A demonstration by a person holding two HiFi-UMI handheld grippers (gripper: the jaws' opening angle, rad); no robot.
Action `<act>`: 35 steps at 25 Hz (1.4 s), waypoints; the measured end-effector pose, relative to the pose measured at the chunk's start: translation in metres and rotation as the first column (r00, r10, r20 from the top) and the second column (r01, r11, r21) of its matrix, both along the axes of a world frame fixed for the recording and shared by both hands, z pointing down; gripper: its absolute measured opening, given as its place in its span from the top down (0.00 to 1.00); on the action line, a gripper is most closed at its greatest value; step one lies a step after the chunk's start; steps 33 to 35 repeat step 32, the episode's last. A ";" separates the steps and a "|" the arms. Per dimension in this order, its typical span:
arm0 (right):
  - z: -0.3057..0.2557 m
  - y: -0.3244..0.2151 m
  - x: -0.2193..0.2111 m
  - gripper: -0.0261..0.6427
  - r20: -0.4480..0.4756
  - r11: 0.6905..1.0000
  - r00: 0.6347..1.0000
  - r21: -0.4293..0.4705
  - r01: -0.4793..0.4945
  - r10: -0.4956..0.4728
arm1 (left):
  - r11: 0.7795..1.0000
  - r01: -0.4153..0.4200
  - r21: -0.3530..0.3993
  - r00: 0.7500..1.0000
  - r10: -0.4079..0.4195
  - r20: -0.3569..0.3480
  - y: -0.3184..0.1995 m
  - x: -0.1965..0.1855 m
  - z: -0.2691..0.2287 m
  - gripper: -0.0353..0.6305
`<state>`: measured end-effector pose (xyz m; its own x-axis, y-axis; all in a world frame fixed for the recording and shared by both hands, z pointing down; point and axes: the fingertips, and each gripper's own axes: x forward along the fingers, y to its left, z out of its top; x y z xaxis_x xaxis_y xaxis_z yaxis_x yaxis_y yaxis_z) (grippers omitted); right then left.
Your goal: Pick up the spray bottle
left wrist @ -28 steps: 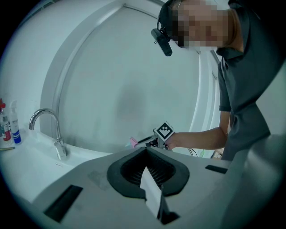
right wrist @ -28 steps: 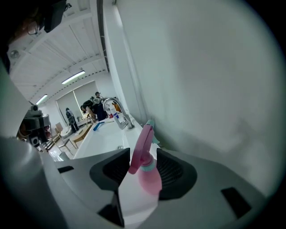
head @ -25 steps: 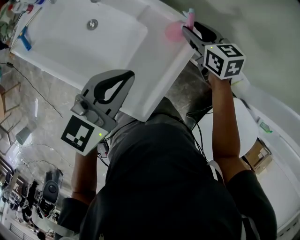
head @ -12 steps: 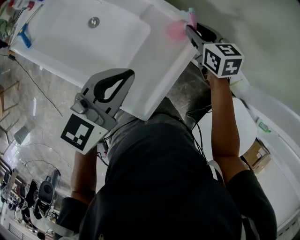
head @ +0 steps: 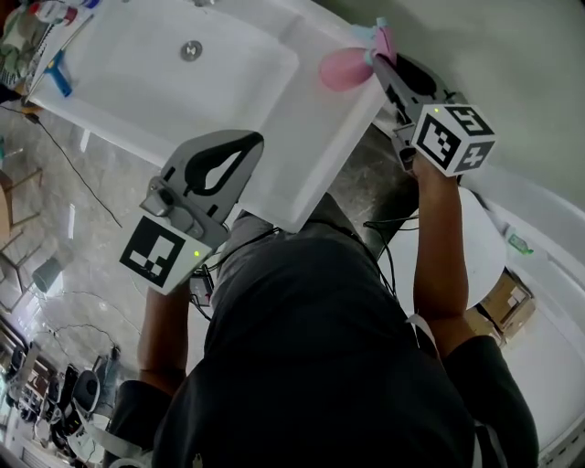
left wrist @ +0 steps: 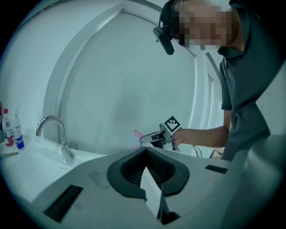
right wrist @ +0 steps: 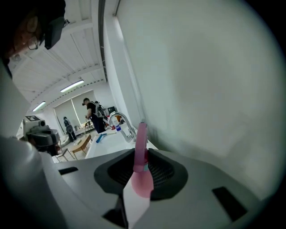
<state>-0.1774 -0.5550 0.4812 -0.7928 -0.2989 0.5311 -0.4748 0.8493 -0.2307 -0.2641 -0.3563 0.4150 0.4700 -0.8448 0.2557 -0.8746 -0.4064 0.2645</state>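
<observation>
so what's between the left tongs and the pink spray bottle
Nothing but bare white sink counter between the left tongs and the spray bottle, per the head view.

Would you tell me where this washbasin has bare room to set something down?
The flat ledge between the basin and the sink's right edge is bare, beside the pink spray bottle. The basin around the drain is free too. The left end is crowded with bottles and a blue item.
</observation>
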 end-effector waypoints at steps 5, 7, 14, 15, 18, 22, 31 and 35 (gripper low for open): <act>-0.050 0.026 -0.005 0.83 0.070 0.997 0.997 0.072 0.030 -0.035 | 0.999 -0.030 0.031 1.000 0.029 0.011 0.010 -0.005 -0.008 0.94; -0.074 0.036 -0.003 0.83 0.098 0.992 0.994 0.119 0.030 -0.041 | 0.998 -0.045 0.049 0.999 0.044 0.015 0.014 -0.002 -0.014 0.94; -0.132 0.077 0.007 0.83 0.160 0.974 0.986 0.224 0.015 -0.052 | 0.992 -0.089 0.085 0.996 0.087 0.028 0.032 -0.002 -0.023 0.94; -0.139 0.082 0.011 0.83 0.159 0.972 0.986 0.234 0.008 -0.047 | 0.991 -0.095 0.093 0.995 0.093 0.028 0.034 0.000 -0.026 0.94; -0.153 0.096 0.020 0.83 0.157 0.968 0.987 0.251 -0.012 -0.029 | 0.988 -0.111 0.107 0.994 0.109 0.025 0.043 0.002 -0.034 0.94; -0.159 0.110 0.025 0.83 0.148 0.964 0.989 0.262 -0.030 -0.009 | 0.984 -0.129 0.125 0.992 0.127 0.025 0.050 0.003 -0.037 0.94; -0.171 0.139 0.013 0.83 0.125 0.961 0.992 0.275 -0.034 -0.001 | 0.976 -0.152 0.154 0.988 0.149 0.027 0.067 -0.015 -0.046 0.94; -0.172 0.143 0.011 0.83 0.123 0.961 0.992 0.276 -0.033 -0.001 | 0.976 -0.154 0.156 0.988 0.151 0.029 0.070 -0.016 -0.046 0.94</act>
